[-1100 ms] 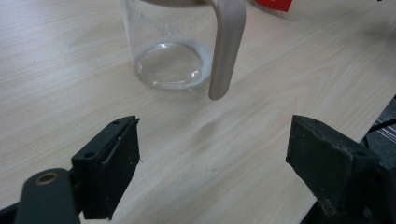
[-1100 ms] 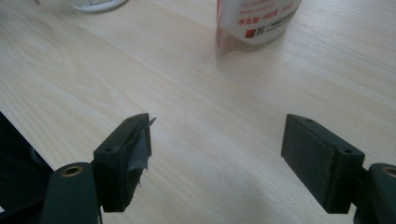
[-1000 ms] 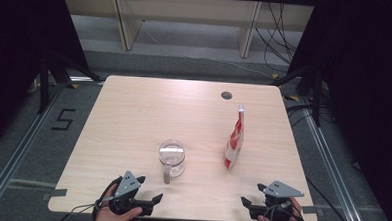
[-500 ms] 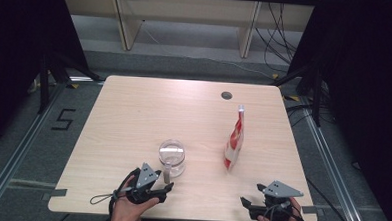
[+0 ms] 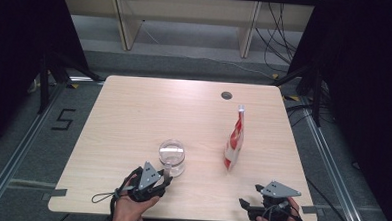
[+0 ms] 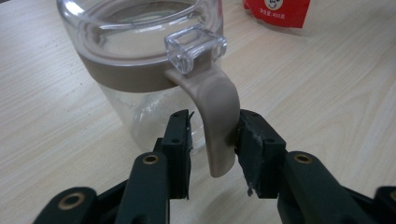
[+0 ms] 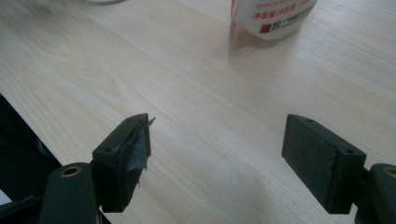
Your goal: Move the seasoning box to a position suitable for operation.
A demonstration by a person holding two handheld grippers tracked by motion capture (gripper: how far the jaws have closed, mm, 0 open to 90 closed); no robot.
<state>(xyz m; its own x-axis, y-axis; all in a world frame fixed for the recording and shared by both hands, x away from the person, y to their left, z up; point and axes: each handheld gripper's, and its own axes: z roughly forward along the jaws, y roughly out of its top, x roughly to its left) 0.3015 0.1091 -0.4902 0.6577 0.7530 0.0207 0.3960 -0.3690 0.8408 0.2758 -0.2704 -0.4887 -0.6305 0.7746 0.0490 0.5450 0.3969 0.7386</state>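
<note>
Inspecting from the high view: one clear glass jar stood near the front edge of the wooden table, left of centre; one red-and-white pouch stood upright to its right, well apart.
High view, grippers: the left gripper sat just in front of the jar, held in one hand; the right gripper rested at the front right edge, apart from both items.
Left gripper view, grip: the jaws stood either side of the jar's tan handle; the right jaw touched it, the left jaw showed a narrow gap, so the pinch was not yet complete.
Left gripper view, jar: it stood upright, with a tan band below the rim and a clear lid tab above the handle.
Right gripper view, state: the jaws were spread wide over bare wood, holding nothing; the pouch base lay ahead.
Advice on the step: closing squarely on the handle's mid-length, rather than its free lower tip, would likely prevent the jar swinging or slipping.
Count: one jar, one pouch, two grippers.
</note>
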